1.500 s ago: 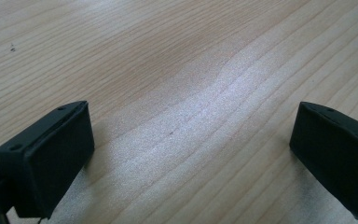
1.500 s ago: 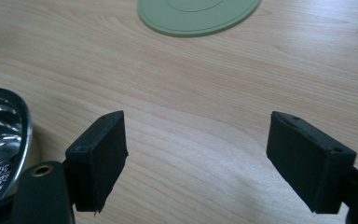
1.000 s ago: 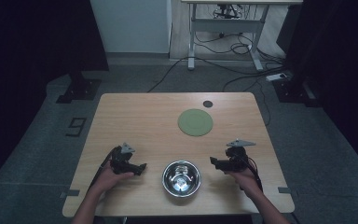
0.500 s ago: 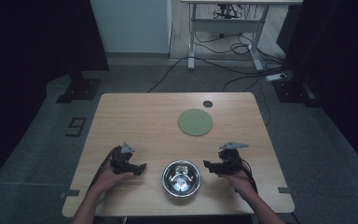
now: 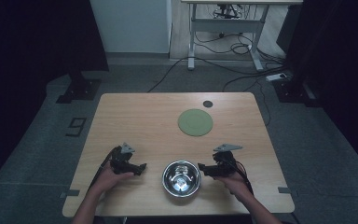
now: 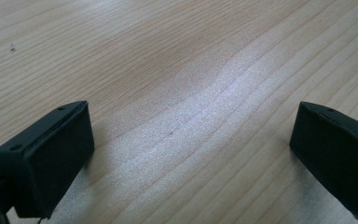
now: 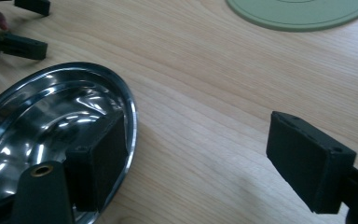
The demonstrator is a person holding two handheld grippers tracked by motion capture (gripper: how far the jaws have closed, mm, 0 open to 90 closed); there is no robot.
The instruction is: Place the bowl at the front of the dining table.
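Observation:
A shiny steel bowl point(image 5: 181, 178) point(image 7: 51, 121) sits near the table's front edge, between my two grippers. A flat green round mat point(image 5: 195, 122) point(image 7: 303, 11) lies farther back, right of centre. My right gripper point(image 5: 203, 168) point(image 7: 198, 140) points left at the bowl and is open. In the right gripper view one jaw stands over the bowl's near rim and the other over bare wood. My left gripper point(image 5: 141, 167) point(image 6: 193, 126) rests left of the bowl, open, with only wood between its jaws. It also appears across the bowl point(image 7: 23, 28).
The light wooden table point(image 5: 135, 121) has a small black round spot point(image 5: 208, 103) near its far edge. Behind the table, cables trail over the grey floor point(image 5: 223, 74) under a white desk frame point(image 5: 223, 28). Dark curtains flank both sides.
My right gripper has slid left across the table up to the bowl's rim. The left gripper and the bowl have stayed put.

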